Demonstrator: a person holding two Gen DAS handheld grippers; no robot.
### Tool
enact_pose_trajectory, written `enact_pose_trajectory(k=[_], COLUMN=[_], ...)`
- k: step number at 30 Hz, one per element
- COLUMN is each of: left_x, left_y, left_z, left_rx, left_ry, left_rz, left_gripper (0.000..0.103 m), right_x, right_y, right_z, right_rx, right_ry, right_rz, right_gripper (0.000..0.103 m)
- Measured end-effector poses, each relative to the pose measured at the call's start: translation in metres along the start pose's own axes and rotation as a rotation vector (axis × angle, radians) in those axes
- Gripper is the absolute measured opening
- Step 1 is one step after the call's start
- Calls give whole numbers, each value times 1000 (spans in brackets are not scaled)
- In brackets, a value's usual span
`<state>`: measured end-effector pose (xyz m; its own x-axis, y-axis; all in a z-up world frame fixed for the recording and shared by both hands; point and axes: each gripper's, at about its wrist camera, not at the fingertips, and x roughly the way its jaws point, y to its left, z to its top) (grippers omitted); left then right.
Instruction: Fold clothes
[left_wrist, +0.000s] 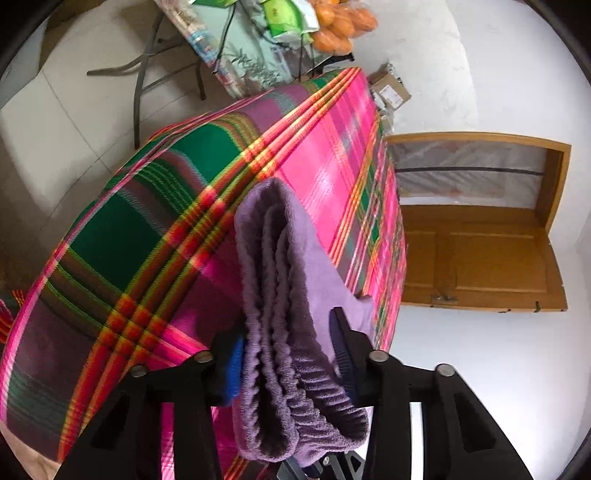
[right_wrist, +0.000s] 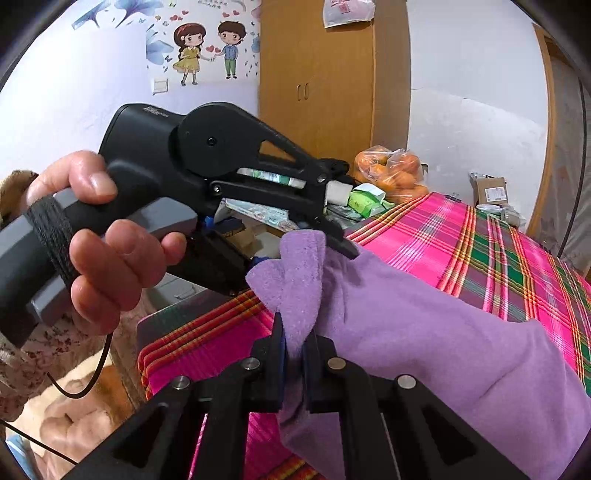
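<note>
A lilac fleece garment (left_wrist: 280, 302) hangs bunched in thick folds between the fingers of my left gripper (left_wrist: 288, 332), which is shut on it above the plaid-covered table (left_wrist: 155, 236). In the right wrist view the same lilac garment (right_wrist: 424, 339) spreads over the plaid table (right_wrist: 491, 258). My right gripper (right_wrist: 293, 343) is shut on its near edge. The left gripper (right_wrist: 332, 236), held by a person's hand (right_wrist: 107, 254), pinches a corner of the cloth just above and beyond the right one.
A bag of oranges (right_wrist: 395, 173), packets and papers crowd the far table end. A cardboard box (right_wrist: 489, 190) sits at the back. A wooden wardrobe (right_wrist: 317, 74) stands against the wall. Table legs (left_wrist: 147, 74) and a wooden door (left_wrist: 480, 254) show past the table edge.
</note>
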<state>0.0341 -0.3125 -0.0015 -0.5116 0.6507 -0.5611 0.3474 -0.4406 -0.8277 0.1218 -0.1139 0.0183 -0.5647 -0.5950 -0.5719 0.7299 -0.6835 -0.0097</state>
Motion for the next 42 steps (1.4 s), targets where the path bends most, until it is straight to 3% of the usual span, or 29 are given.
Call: enact_pose_trajectory(k=[4, 17, 31, 42], left_x=[-3, 18, 55, 101], left_y=[-17, -80, -134, -159], left_z=[-7, -43, -91, -114], left_rx=[57, 236, 384, 421], left_ry=[-29, -58, 23, 118], left_rz=[-5, 10, 3, 15], left_gripper=[25, 25, 25, 25], right_x=[-13, -64, -115, -151], right_y=[-7, -36, -71, -102], right_z=[0, -6, -26, -49], right_rx=[21, 90, 164, 239], right_ry=[-33, -101, -132, -142], right_rz=[-10, -57, -121, -181], right_gripper=[7, 7, 7, 7])
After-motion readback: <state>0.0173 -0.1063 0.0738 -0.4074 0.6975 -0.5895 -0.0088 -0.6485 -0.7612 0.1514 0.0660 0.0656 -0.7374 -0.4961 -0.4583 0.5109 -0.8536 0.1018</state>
